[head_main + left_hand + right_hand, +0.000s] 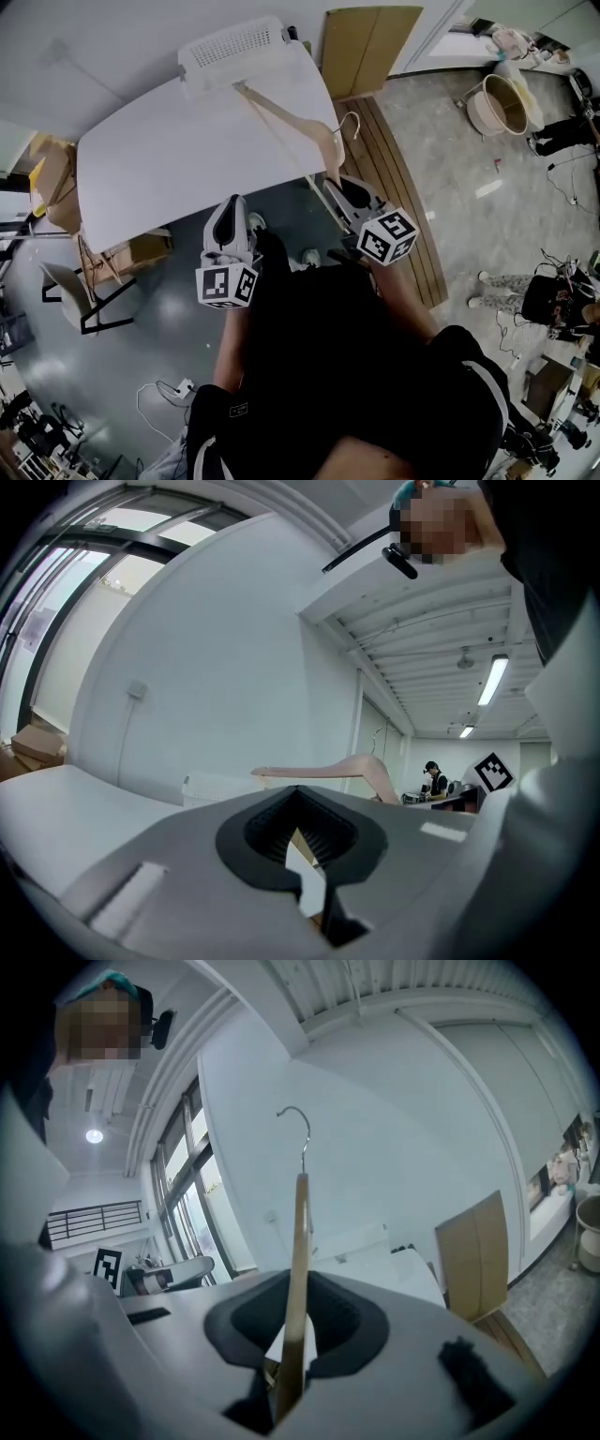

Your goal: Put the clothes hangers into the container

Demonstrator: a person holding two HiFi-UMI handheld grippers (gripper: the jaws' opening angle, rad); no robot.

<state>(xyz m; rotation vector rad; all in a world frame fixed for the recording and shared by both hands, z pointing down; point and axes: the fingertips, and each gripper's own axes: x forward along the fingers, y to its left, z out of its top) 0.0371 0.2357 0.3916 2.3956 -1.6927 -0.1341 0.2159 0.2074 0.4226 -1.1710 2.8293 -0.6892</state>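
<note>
The right gripper (336, 185) is clamping 1 wooden hanger (281, 114) near the container (234, 47); the left gripper (232, 202) is apparently holding nothing, jaws slightly apart.

The head camera rides high on the person and looks steeply down past their dark clothing, taking in the white table (159, 159) and grey floor (169, 319) from well above. The left gripper view sits low and close behind the jaws of the left gripper (234, 200), facing level across the tabletop toward a pale wall. The right gripper view sits likewise on the right gripper (331, 184). All three share the wooden hanger (281, 114); the left gripper view catches the right marker cube (494, 771), the right gripper view the left marker cube (108, 1265)
</note>
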